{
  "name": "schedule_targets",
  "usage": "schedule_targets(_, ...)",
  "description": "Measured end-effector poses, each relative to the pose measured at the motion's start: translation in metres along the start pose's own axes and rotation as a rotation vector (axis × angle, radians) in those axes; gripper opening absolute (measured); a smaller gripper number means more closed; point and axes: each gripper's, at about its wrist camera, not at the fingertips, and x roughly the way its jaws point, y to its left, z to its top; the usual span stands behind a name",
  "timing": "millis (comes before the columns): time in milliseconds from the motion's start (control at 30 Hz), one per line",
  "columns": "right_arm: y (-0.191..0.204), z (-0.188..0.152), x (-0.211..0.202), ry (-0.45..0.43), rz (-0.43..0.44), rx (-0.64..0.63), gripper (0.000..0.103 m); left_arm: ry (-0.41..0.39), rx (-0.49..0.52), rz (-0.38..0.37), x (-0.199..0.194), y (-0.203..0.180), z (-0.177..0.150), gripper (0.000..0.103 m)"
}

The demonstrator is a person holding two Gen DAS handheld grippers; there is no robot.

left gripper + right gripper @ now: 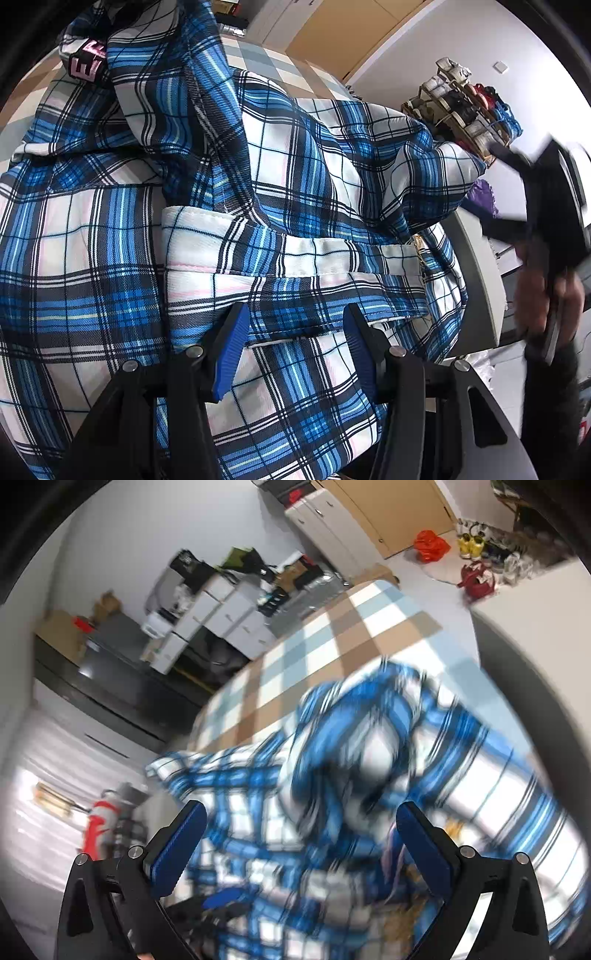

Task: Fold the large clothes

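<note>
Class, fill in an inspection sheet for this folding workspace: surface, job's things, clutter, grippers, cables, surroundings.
Surface: checked bedspread, beige, pale blue and white squares.
Job's things: blue plaid shirt, crumpled on the bedspread.
Clutter: nothing seen on the bedspread.
Grippers: left gripper half open, fabric between its fingers, grip unclear; right gripper wide open and opening, blurred, above the shirt.
Cables: nothing seen.
Surroundings: shoe rack, white drawer units, red bag, orange bag.
</note>
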Motion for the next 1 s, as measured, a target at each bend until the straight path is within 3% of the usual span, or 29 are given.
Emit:
schedule_targets(67,-0.008,0.021,0.023,0.067,-0.091,0.075,0.103,-0.001,-0.002,0.000,0.004,0.000,0.004,0.047)
schedule_targets(200,-0.025,0.041,0.072,0.194,-0.126,0.207,0.102,0.001,-0.006,-0.011,0.000,0.007,0.003,0.046)
schedule_targets(267,-0.020,0.053,0.084,0.201,-0.128,0.192,0.067,0.005,-0.010,-0.016,0.000,0.005,0.003,0.046)
schedule_targets(300,-0.019,0.056,0.084,0.194,-0.118,0.175,0.042,0.008,-0.012,-0.021,0.000,0.006,0.004,0.046)
schedule_targets(367,-0.002,0.069,0.080,0.155,-0.085,0.089,0.031,0.010,-0.020,-0.031,-0.001,0.009,0.004,0.046)
schedule_targets(400,0.007,0.071,0.080,0.128,-0.072,0.040,0.021,0.013,-0.023,-0.035,-0.002,0.010,0.004,0.046)
schedule_targets(500,0.023,0.078,0.059,0.054,-0.028,-0.083,0.013,0.014,-0.025,-0.039,-0.002,0.012,0.005,0.047)
schedule_targets(533,0.024,0.078,0.053,0.019,-0.030,-0.136,0.013,0.014,-0.023,-0.037,-0.002,0.013,0.005,0.047)
schedule_targets(600,0.013,0.071,0.054,0.037,-0.086,-0.203,0.013,0.013,-0.016,-0.031,-0.003,0.013,0.005,0.047)
schedule_targets(667,-0.008,0.058,0.066,0.111,-0.236,-0.249,0.013,0.012,-0.010,-0.024,-0.005,0.011,0.004,0.047)
schedule_targets(733,-0.026,0.048,0.077,0.215,-0.309,-0.278,0.014,0.011,-0.005,-0.018,-0.005,0.008,0.002,0.047)
schedule_targets(800,-0.038,0.039,0.077,0.256,-0.314,-0.279,0.019,0.010,-0.002,-0.015,-0.005,0.007,0.001,0.047)
schedule_targets(867,-0.040,0.034,0.070,0.265,-0.371,-0.318,0.047,0.008,-0.002,-0.014,-0.005,0.006,0.000,0.047)
schedule_targets(900,-0.039,0.033,0.064,0.250,-0.449,-0.341,0.075,0.008,-0.003,-0.016,-0.005,0.006,0.000,0.047)
schedule_targets(933,-0.039,0.034,0.057,0.223,-0.516,-0.353,0.089,0.008,-0.007,-0.018,-0.004,0.005,0.000,0.047)
schedule_targets(1000,-0.033,0.037,0.037,0.176,-0.558,-0.363,0.090,0.008,-0.017,-0.022,-0.004,0.006,0.000,0.046)
